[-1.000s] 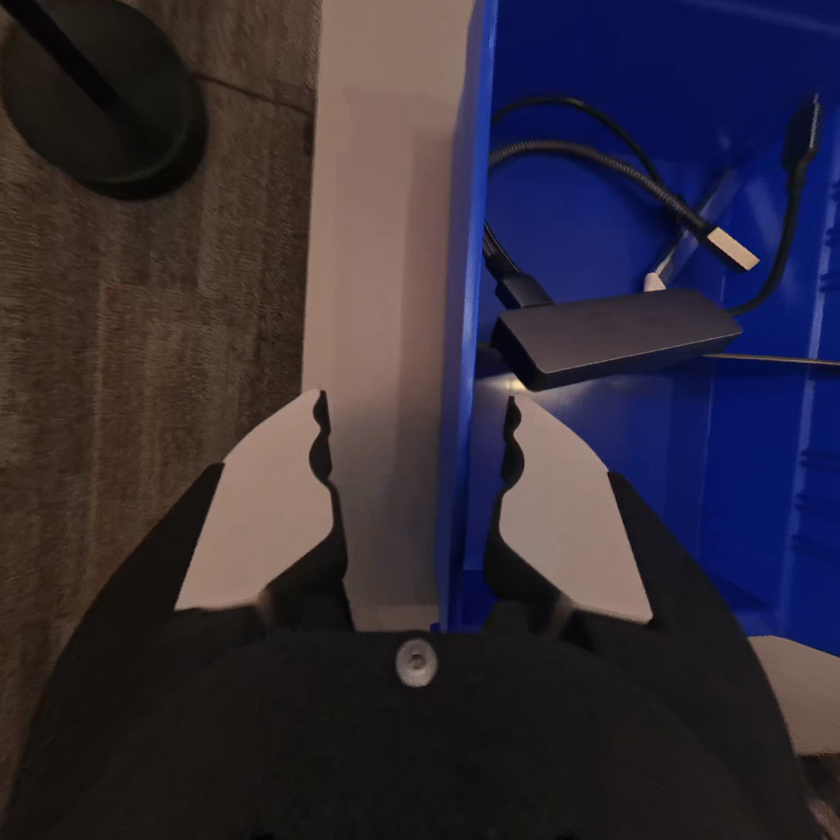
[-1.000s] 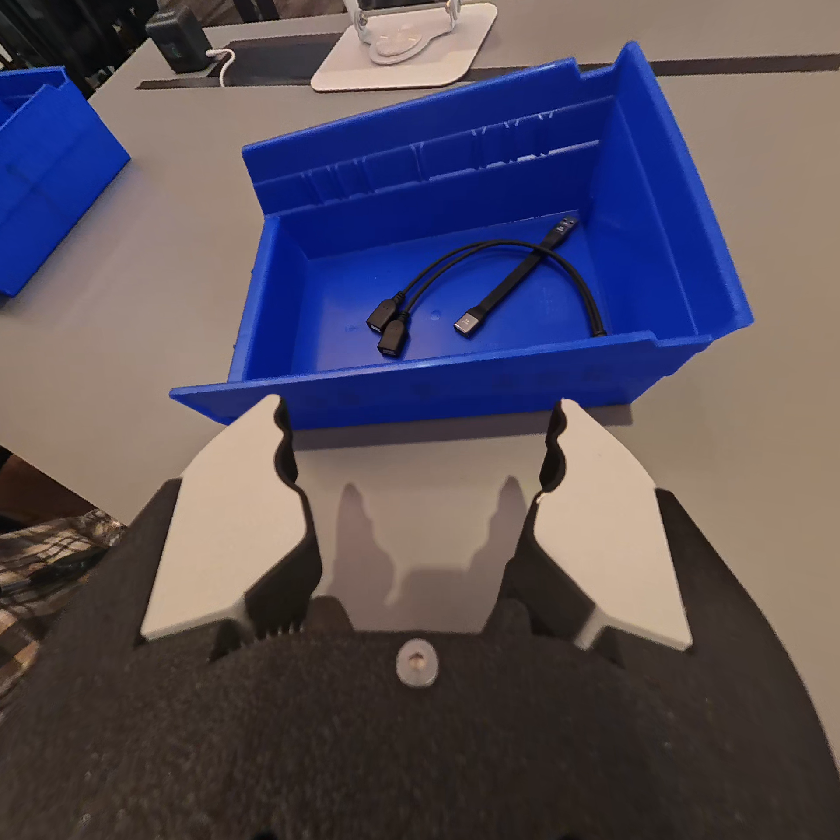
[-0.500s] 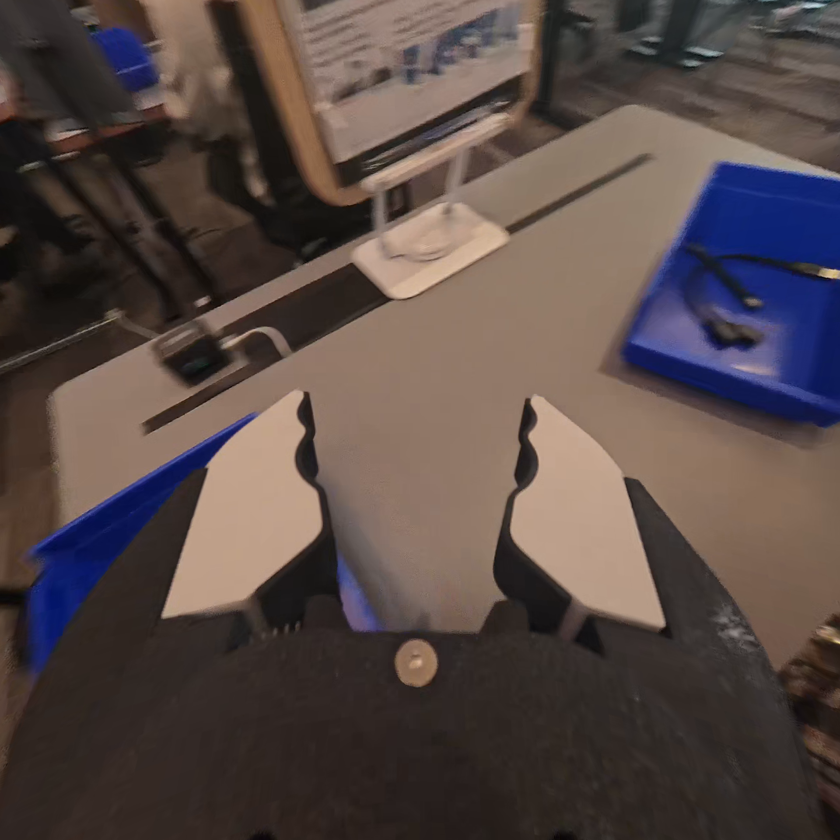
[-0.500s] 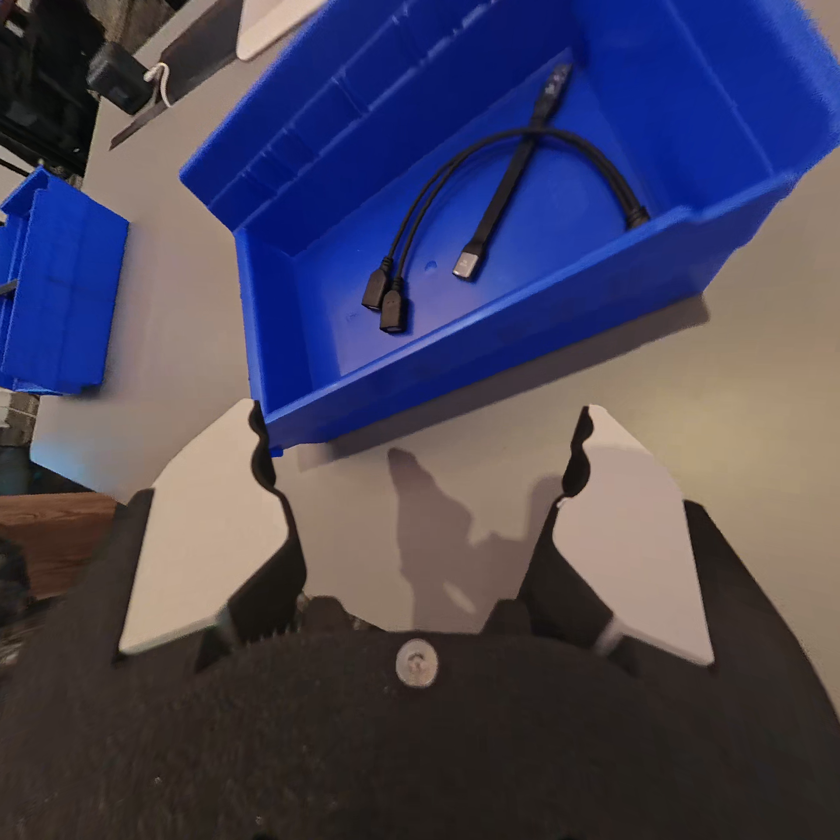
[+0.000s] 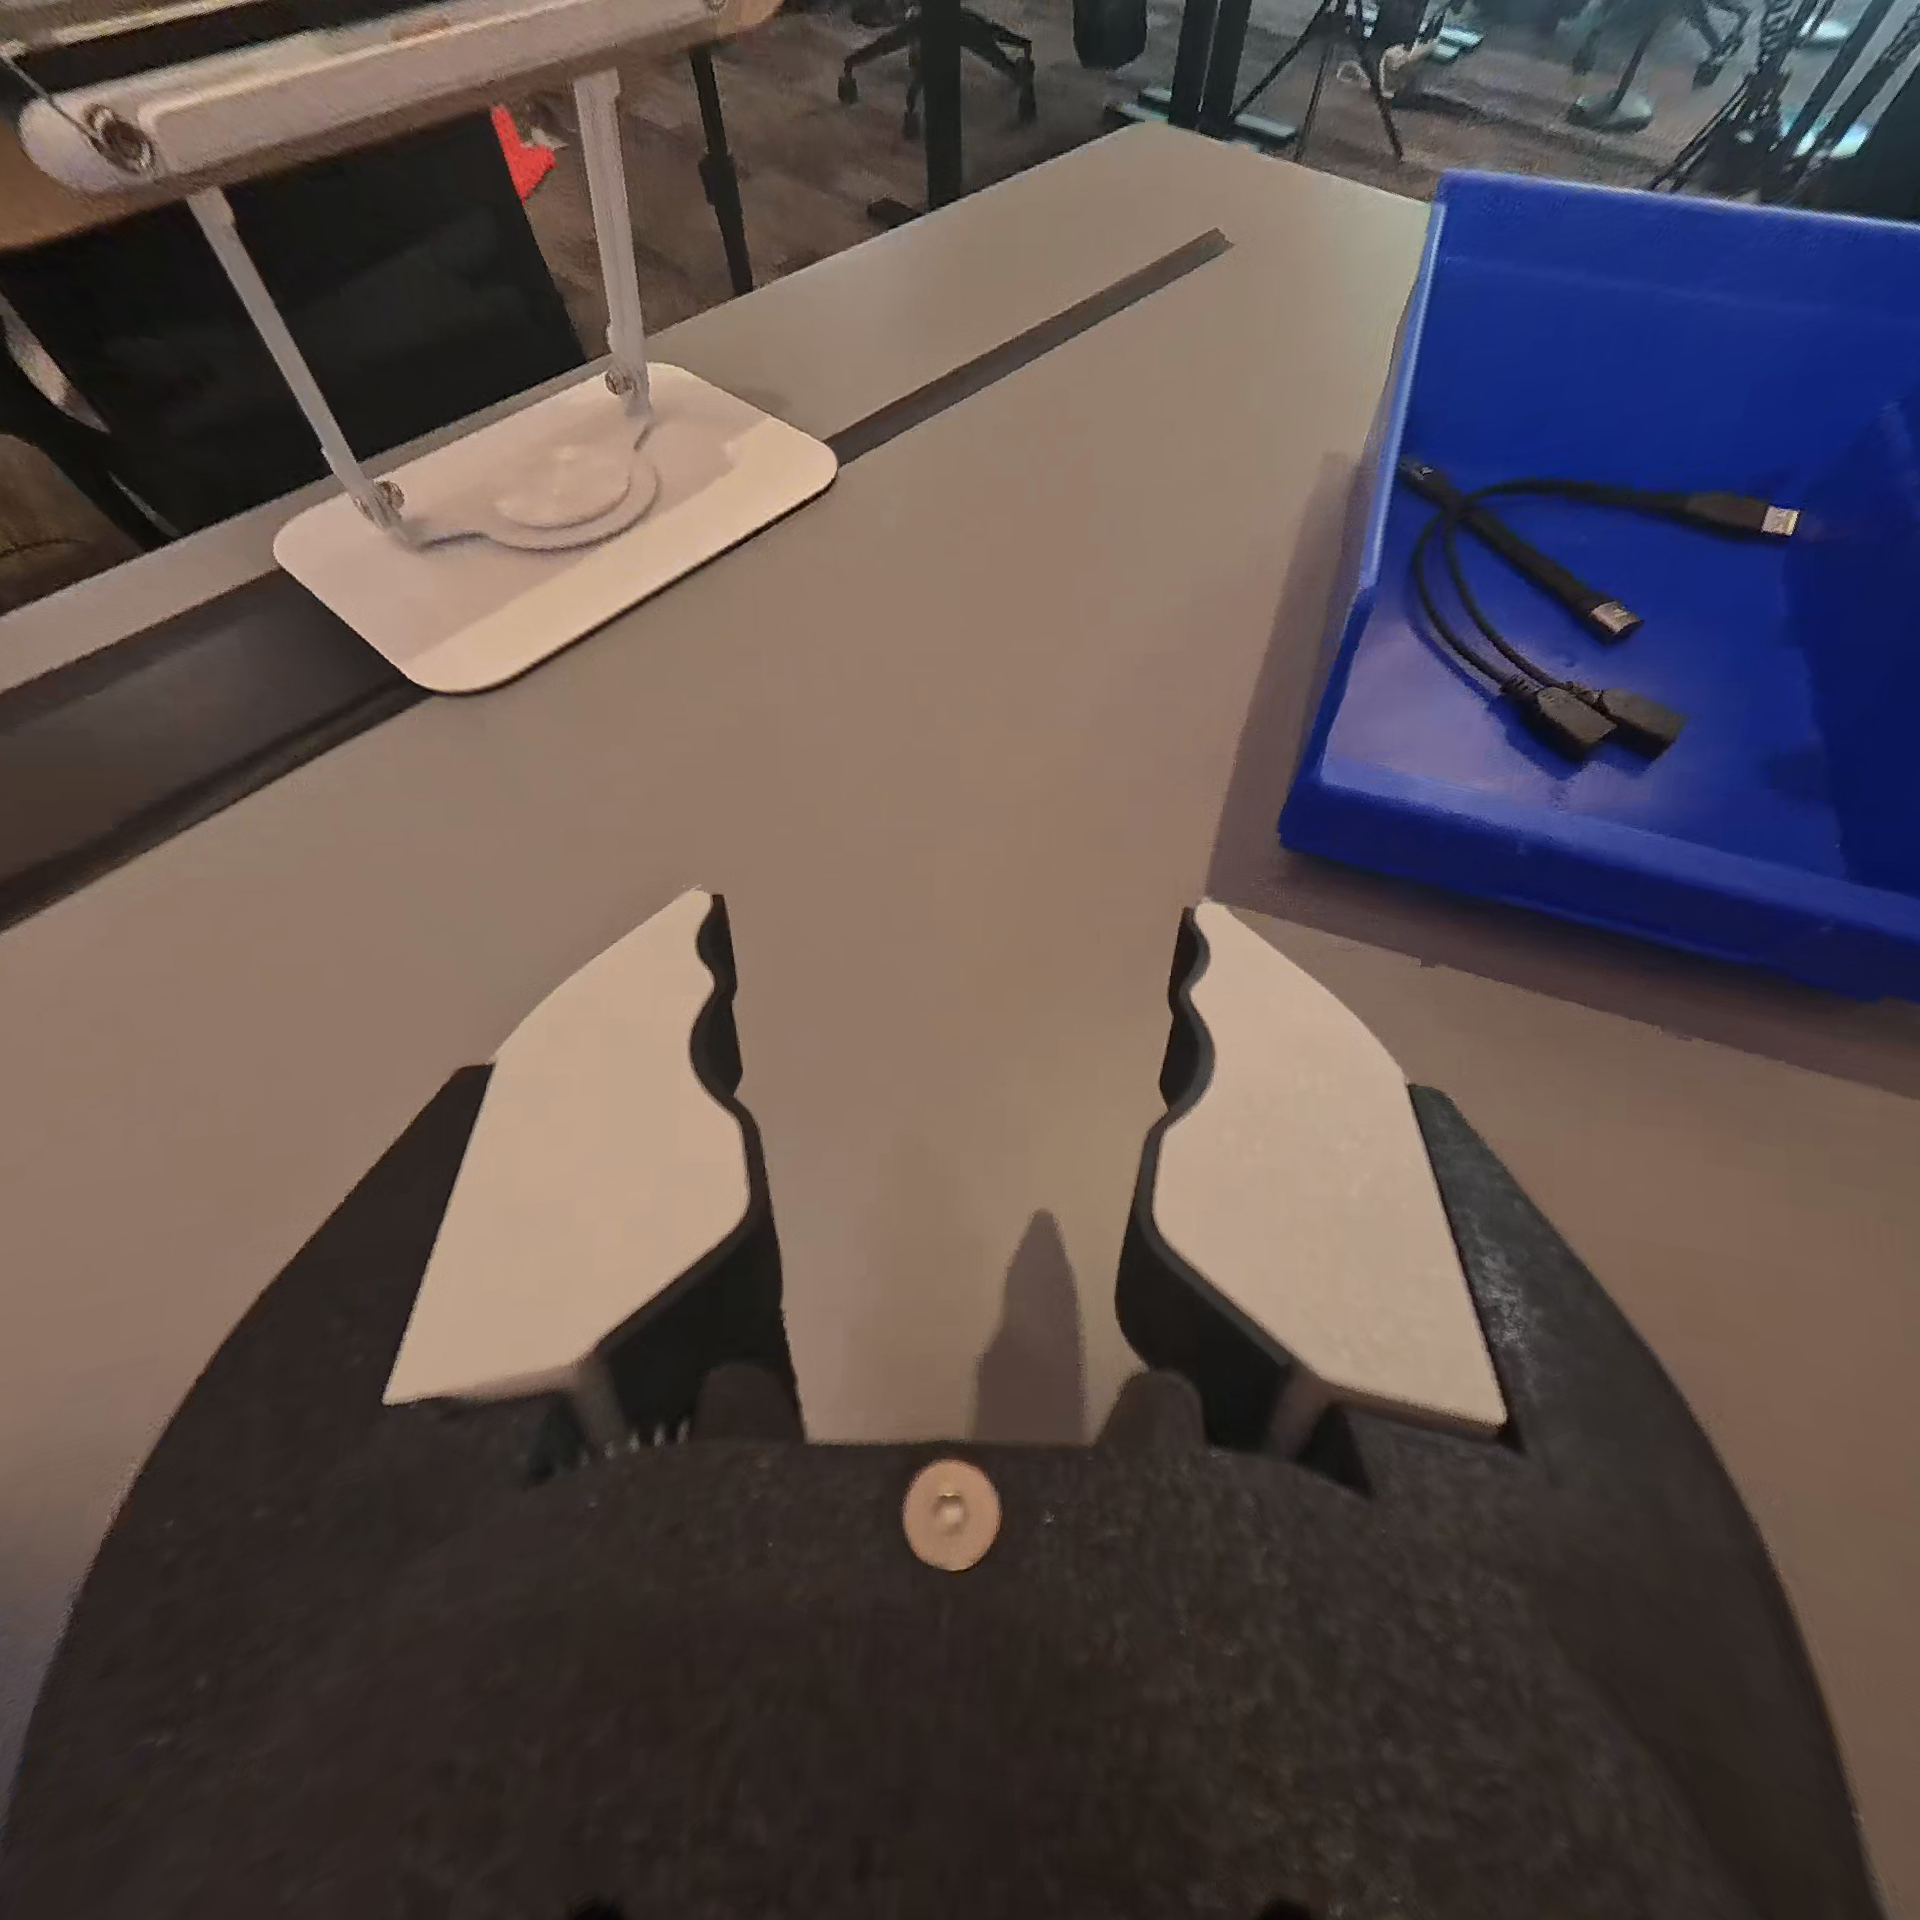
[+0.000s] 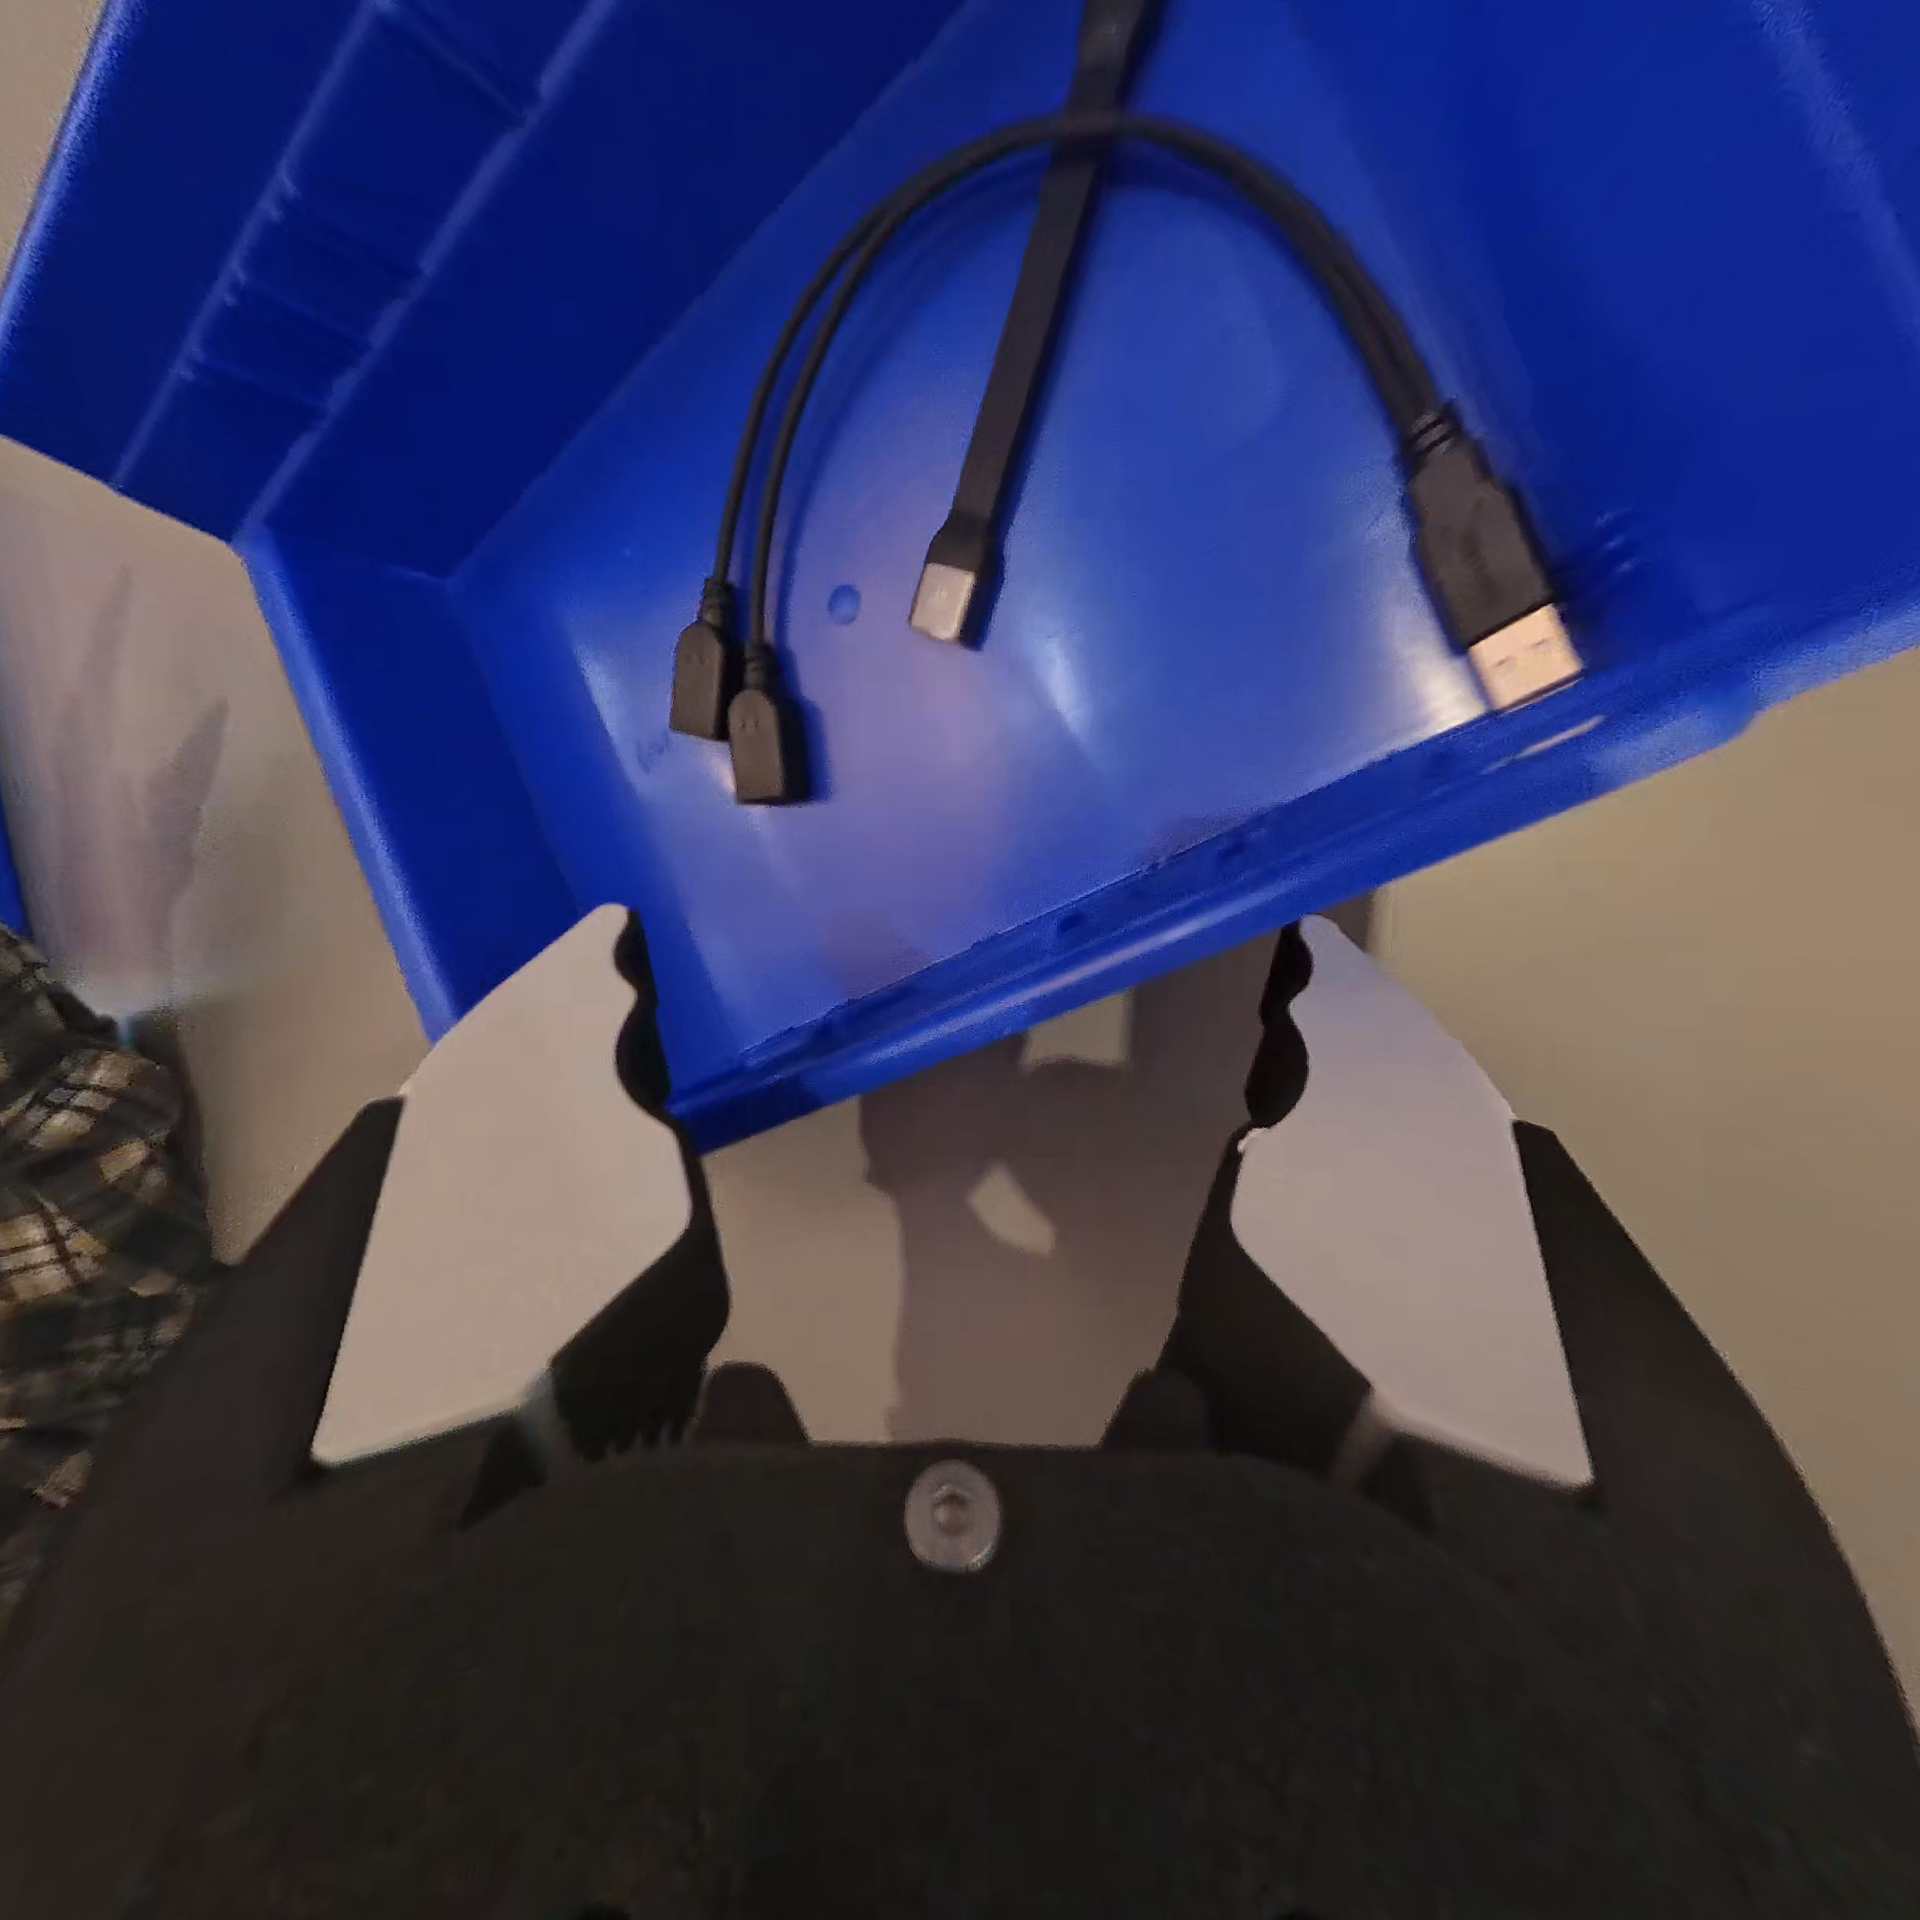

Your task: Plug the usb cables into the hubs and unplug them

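Note:
A blue bin (image 6: pixel 1299 831) holds a black Y-shaped USB cable (image 6: pixel 1226 156) with two sockets at one end and a plug at the other. A short flat black cable (image 6: pixel 1039 312) lies across it. My right gripper (image 6: pixel 956 935) is open and empty, just above the bin's near wall. My left gripper (image 5: pixel 951 914) is open and empty over bare grey table (image 5: pixel 935 675). The same bin (image 5: pixel 1558 862) and its Y-shaped cable (image 5: pixel 1455 582) show at the right in the left wrist view. No hub is in view now.
A white stand base (image 5: pixel 561 530) with thin legs stands at the table's far left beside a dark groove (image 5: pixel 1039 343). Chairs and tripod legs stand on the floor beyond the table. Plaid cloth (image 6: pixel 83 1195) shows at the left in the right wrist view.
My left gripper swung up from a bin holding a hub and now faces across the table. My right gripper moved forward and tilted down over the near wall of the cable bin.

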`<state>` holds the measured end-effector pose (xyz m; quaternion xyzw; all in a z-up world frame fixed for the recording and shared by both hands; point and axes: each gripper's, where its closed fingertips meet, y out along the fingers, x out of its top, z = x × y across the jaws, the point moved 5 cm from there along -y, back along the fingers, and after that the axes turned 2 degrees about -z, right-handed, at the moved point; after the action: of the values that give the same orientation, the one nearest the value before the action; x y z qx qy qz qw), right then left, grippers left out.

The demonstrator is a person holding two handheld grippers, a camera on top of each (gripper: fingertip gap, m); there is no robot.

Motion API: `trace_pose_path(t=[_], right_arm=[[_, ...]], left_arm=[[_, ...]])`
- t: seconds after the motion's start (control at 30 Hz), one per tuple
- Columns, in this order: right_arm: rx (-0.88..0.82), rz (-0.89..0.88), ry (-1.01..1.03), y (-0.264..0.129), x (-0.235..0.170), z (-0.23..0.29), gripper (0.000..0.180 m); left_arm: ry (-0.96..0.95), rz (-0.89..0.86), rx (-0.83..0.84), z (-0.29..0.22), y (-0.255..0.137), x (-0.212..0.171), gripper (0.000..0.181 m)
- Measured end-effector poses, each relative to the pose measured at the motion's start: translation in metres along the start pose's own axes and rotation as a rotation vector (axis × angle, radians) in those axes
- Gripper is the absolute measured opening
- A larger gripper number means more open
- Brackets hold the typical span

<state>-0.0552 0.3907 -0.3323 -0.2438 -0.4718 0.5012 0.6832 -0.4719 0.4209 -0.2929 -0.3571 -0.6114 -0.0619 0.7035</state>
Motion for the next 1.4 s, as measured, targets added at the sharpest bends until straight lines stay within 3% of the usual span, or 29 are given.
trace_pose_path(t=[0.6,0.7,0.8,1.0,1.23,1.27,1.4], right_arm=[[-0.217,0.034,0.054,-0.035,0.072,-0.100,0.060],[-0.198,0.045,0.002,-0.033,0.080,-0.096,0.039],[-0.226,0.088,-0.110,-0.030,0.089,-0.090,0.007],[-0.291,0.181,-0.270,-0.022,0.123,-0.101,0.007],[-0.332,0.250,-0.375,-0.002,0.192,-0.127,0.009],[-0.350,0.247,-0.359,0.000,0.200,-0.132,0.015],[-0.426,0.211,-0.211,-0.017,0.212,-0.134,0.081]], left_arm=[[-0.047,0.013,0.017,0.013,0.001,-0.017,0.080],[-0.052,0.012,0.017,0.013,0.001,-0.017,0.081],[-0.053,0.016,0.017,0.013,0.001,-0.018,0.082],[-0.053,0.018,0.016,0.014,0.002,-0.020,0.082],[-0.050,0.018,0.007,0.011,0.003,-0.019,0.082],[-0.047,0.015,0.012,0.012,0.004,-0.018,0.082],[-0.063,0.013,0.020,0.015,0.003,-0.020,0.082]])
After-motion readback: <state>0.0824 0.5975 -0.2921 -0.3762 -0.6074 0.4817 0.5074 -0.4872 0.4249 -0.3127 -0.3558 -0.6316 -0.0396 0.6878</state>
